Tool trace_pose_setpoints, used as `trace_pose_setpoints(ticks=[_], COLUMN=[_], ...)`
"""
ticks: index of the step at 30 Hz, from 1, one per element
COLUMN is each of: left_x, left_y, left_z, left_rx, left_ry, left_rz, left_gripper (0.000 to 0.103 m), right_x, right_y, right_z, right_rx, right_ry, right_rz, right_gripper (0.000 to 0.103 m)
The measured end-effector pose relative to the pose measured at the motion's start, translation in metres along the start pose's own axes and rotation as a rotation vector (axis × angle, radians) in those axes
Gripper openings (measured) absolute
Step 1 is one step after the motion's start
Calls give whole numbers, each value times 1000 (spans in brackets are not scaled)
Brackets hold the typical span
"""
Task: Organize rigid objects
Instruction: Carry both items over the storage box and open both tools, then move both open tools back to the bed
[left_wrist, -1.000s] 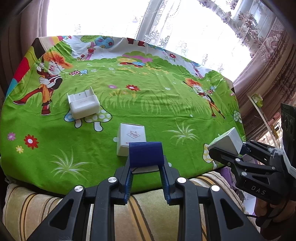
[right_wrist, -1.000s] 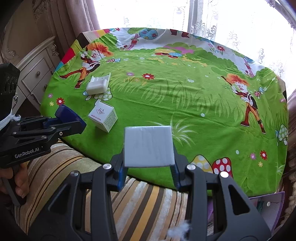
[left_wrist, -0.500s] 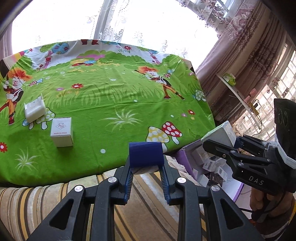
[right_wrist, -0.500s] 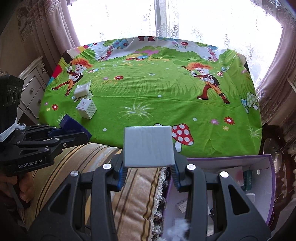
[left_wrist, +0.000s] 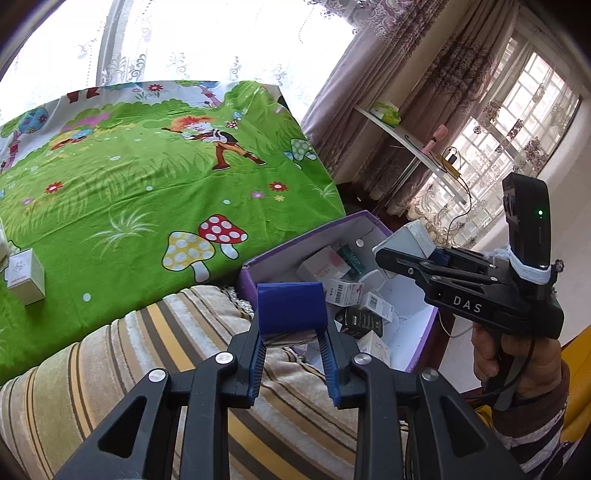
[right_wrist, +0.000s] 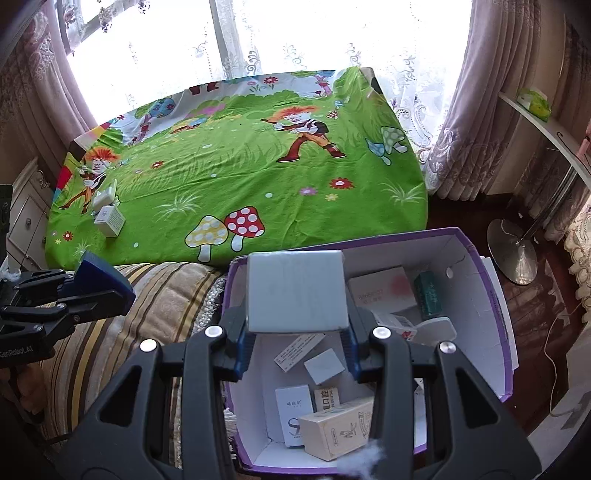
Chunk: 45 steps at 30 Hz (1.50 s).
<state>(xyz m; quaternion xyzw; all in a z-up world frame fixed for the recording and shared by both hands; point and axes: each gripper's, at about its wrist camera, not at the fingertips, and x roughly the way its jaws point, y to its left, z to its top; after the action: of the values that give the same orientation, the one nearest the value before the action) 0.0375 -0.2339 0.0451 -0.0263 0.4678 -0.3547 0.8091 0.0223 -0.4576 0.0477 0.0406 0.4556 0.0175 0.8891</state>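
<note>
Two loads near delivery: the right gripper (right_wrist: 297, 332) clamps a grey block (right_wrist: 297, 291) above the purple box (right_wrist: 498, 295); the left gripper (left_wrist: 291, 354) grips a blue block (left_wrist: 290, 308) beside it, over the striped cushion (left_wrist: 147, 354).

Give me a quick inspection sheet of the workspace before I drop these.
Surface: bed with green cartoon sheet.
Job's things: blue block in left gripper; grey-white box in right gripper; two white boxes left on sheet.
Clutter: purple bin holds many small boxes.
Grippers: both shut on loads; right one over the bin.
Cables: thin wire off the shelf.
Surroundings: striped blanket, curtains, lamp base.
</note>
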Motion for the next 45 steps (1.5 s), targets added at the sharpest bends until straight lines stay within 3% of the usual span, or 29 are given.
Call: trace_pose_setpoints(ticks=[8,9,11,13,19,30,34,39,45], left_x=[13,15,18,19,12,2,-5,-22,-48], left_y=[-35,-39,-45,-48,-34,-7,9,43,99], left_z=[-11,-12,-15,-17,-15,-11,-10,-9,-19], left_rx=[71,84,108,126,73,7,-22,-90,-230], left_ry=[60,70,83,84,63,20,2,-35,-74], left_rz=[-99,-115,-132,-130,-116,-46,-2,88,181], left_gripper=[30,32,49,54,54,54,54,54,62], right_x=[-16,-17,-19,-21,-15,-9,-6,3,12], right_y=[-27,-30,-35,-39,-41,-13,6,30,63], right_z=[-13,-14,-15,-16,-16,-15,-12,-8,4], right_rx=[51,59,77,92,106,63,4,-47,-88], right_ry=[-4,-2,-2,-12,-3,-5,-6,13,29], right_rz=[-64,-70,-83,-89,-72,38,29,71,151], right_gripper=[45,47,65,72,73,73,73,73,75])
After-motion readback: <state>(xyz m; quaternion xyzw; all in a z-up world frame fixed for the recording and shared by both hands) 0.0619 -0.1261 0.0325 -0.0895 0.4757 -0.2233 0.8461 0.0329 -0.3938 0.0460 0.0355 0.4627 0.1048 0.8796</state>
